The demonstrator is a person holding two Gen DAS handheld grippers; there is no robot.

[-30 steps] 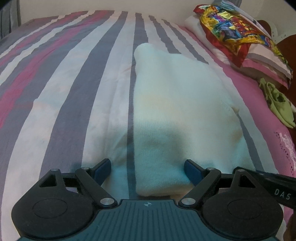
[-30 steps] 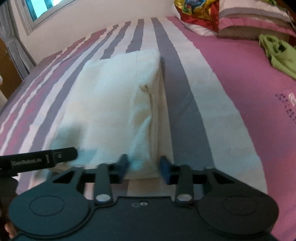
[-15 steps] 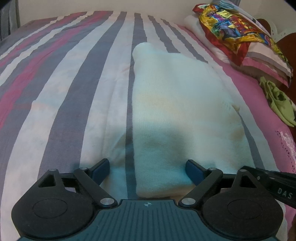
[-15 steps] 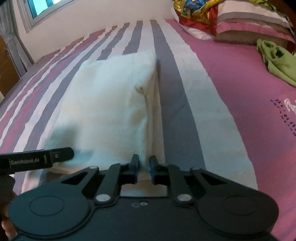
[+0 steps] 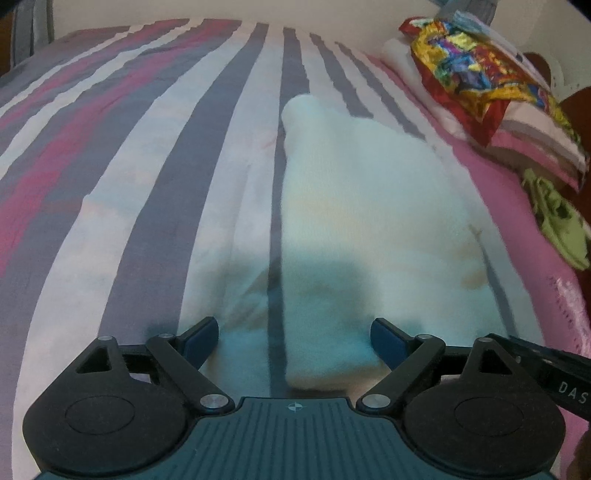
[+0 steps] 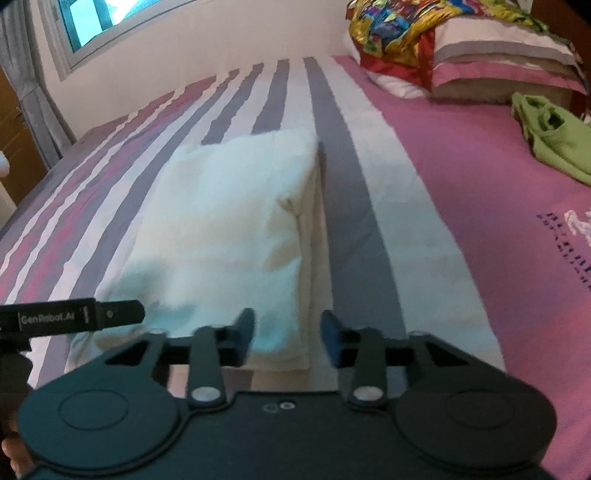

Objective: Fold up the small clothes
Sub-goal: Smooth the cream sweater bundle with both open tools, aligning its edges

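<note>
A folded white garment (image 5: 362, 221) (image 6: 229, 229) lies flat on the striped bedsheet (image 5: 147, 184). My left gripper (image 5: 293, 341) stands wide open over the garment's near left corner; its blue fingertips (image 5: 201, 338) do not press the cloth. My right gripper (image 6: 288, 334) hovers at the near right corner. Its jaws are opening, with the folded edge between them and a gap at each pad. A labelled bar of the left gripper (image 6: 81, 317) reaches in from the left of the right wrist view.
A crumpled green garment (image 5: 557, 218) (image 6: 554, 144) lies on the pink part of the sheet at the right. Pillows with a colourful cloth (image 5: 480, 74) (image 6: 406, 37) sit at the head of the bed. A window (image 6: 92, 18) is in the far wall.
The right jaws narrowed on the garment's near right corner half a second ago and have spread apart again. The left gripper has stayed in place, open.
</note>
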